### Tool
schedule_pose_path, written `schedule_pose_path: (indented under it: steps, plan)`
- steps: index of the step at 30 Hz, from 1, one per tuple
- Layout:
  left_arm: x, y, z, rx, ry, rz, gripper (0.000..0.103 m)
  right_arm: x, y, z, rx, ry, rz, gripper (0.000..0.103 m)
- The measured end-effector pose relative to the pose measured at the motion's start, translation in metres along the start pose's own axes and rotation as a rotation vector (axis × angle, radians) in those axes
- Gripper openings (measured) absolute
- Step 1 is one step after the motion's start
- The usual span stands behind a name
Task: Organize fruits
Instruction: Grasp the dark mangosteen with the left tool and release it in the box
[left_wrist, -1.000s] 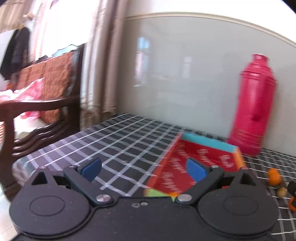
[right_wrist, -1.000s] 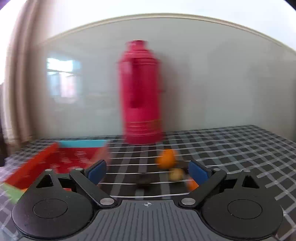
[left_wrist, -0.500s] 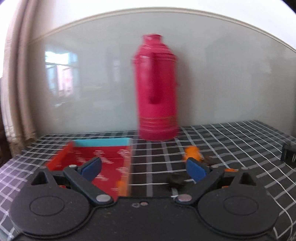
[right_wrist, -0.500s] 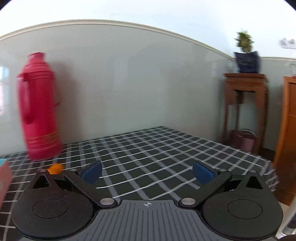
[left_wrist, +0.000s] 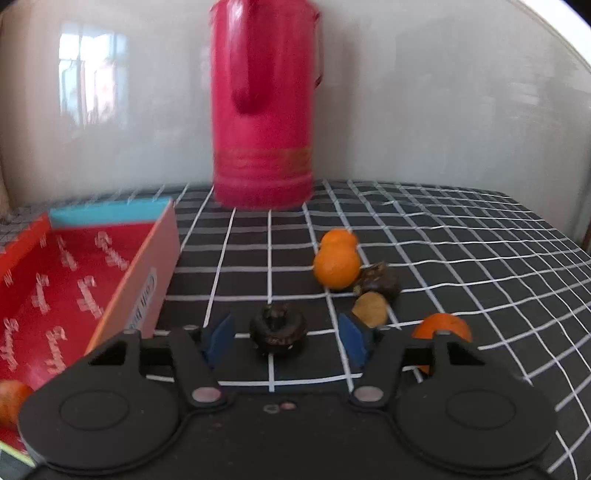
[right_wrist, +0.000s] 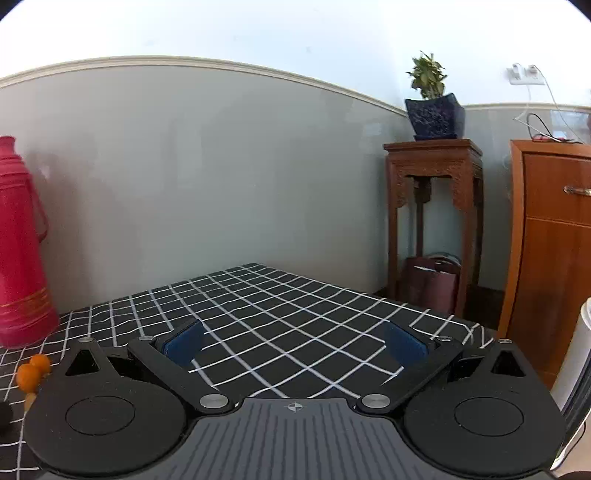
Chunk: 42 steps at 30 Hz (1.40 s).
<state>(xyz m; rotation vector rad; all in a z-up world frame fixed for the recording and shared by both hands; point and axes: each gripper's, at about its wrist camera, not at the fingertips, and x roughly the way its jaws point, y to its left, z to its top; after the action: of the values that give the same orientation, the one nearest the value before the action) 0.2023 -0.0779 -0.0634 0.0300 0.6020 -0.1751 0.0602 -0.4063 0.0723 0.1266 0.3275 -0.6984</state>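
In the left wrist view we see our left gripper low in the frame, its blue-padded jaws closing around a dark, wrinkled round fruit lying between them on the black, white-gridded tabletop, pads not yet touching it. Right of centre lie smooth orange citrus fruits and a brown shrivelled piece. A red cardboard tray fills the lower left; a glossy crimson thermos flask stands upper centre.

In the right wrist view our right gripper has its jaws wide apart, holding nothing, over bare checked cloth.
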Motion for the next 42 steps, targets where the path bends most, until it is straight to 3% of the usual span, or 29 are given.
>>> schedule_pose_path:
  steps: [5, 10, 17, 22, 29, 35, 38, 40, 41, 42]
  plan:
    - [0.015, 0.008, 0.003, -0.041, 0.049, -0.018, 0.029, 0.002, -0.009, 0.000, 0.015, 0.017, -0.007, 0.103]
    - [0.014, 0.008, 0.002, -0.049, 0.032, -0.014, 0.028, 0.001, -0.010, 0.001, 0.008, 0.011, -0.002, 0.103]
    - [-0.025, 0.010, 0.007, -0.012, -0.160, 0.101, 0.028, 0.000, -0.001, 0.000, 0.009, 0.014, 0.026, 0.103]
    - [-0.048, 0.046, 0.010, -0.096, -0.223, 0.216, 0.028, -0.004, 0.014, -0.002, -0.005, 0.018, 0.070, 0.103]
    - [-0.048, 0.112, 0.007, -0.264, -0.126, 0.344, 0.028, -0.009, 0.042, -0.007, -0.032, 0.034, 0.151, 0.103]
    - [-0.055, 0.148, -0.001, -0.330, -0.065, 0.411, 0.029, -0.013, 0.069, -0.014, -0.068, 0.053, 0.231, 0.103]
    - [-0.057, 0.158, -0.003, -0.336, -0.045, 0.402, 0.034, -0.012, 0.078, -0.017, -0.067, 0.085, 0.278, 0.103]
    - [-0.065, 0.159, -0.005, -0.355, -0.058, 0.393, 0.055, -0.012, 0.084, -0.019, -0.071, 0.095, 0.299, 0.103]
    - [-0.067, 0.161, -0.005, -0.372, -0.065, 0.382, 0.076, -0.012, 0.088, -0.021, -0.077, 0.099, 0.311, 0.103]
    - [-0.073, 0.160, -0.006, -0.375, -0.088, 0.368, 0.078, -0.012, 0.092, -0.023, -0.086, 0.105, 0.324, 0.103]
